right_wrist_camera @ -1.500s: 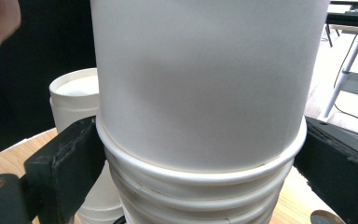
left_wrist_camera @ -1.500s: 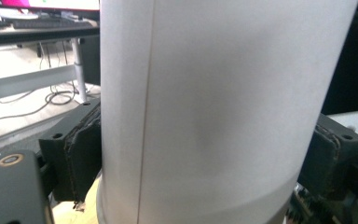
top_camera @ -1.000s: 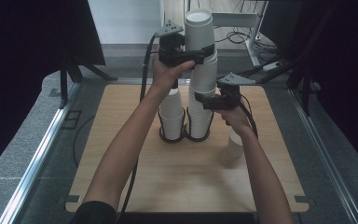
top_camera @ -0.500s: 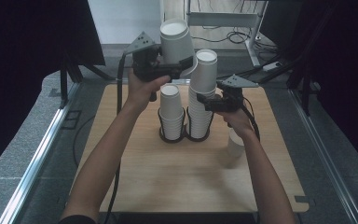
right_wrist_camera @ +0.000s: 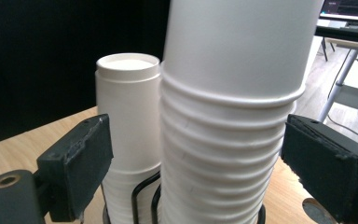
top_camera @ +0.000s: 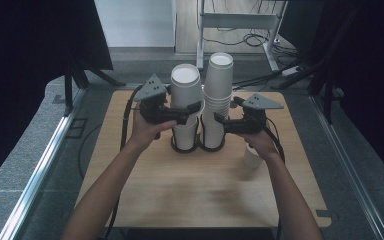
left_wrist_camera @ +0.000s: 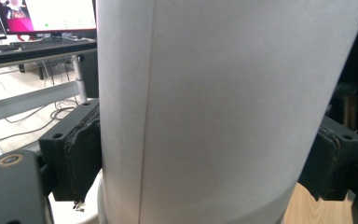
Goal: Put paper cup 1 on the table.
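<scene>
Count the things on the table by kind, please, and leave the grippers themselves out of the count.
Stacks of white paper cups: 2, the left stack and the right stack
Single white cups: 2, the held cup in the left gripper jaws and the loose cup on the table
Black wire holder: 1
Total: 5

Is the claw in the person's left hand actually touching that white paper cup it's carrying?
Touching. In the left gripper view, both black pads press against the sides of the white cup, with no gap.
</scene>
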`<state>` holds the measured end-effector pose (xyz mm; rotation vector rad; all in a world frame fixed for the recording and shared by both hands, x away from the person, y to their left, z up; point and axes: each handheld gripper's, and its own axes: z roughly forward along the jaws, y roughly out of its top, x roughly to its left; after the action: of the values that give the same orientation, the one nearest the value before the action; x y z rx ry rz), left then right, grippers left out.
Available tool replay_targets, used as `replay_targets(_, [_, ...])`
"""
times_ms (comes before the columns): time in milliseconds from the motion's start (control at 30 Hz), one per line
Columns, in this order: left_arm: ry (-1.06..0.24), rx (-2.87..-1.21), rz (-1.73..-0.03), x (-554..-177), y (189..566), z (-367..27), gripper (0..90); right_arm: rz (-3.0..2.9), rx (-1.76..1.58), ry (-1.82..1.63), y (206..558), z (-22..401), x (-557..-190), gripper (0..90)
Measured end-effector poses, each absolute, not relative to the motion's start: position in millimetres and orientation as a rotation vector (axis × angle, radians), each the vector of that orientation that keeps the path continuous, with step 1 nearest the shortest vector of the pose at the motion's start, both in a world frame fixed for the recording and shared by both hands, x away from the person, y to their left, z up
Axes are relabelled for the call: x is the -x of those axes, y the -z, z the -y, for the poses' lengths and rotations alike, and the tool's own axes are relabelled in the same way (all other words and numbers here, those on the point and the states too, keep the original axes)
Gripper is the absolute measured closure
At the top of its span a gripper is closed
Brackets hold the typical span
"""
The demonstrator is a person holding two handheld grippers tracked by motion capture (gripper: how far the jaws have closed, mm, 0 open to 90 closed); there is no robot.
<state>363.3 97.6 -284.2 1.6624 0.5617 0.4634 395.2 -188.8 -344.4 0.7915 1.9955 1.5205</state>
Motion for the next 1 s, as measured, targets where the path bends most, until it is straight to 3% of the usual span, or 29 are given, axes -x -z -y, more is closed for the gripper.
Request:
replay_targets(533, [-0.431,-1.739,-0.551,-317,347,-100,13.2,-2.009,-0.772,-1.567,390,191,-355,13.2])
replay_targets(1000, [-0.418,-1.819,-0.594,-300,402,-93,13.2,-2.006,-0.768,-1.662,411,193,-323,14.8])
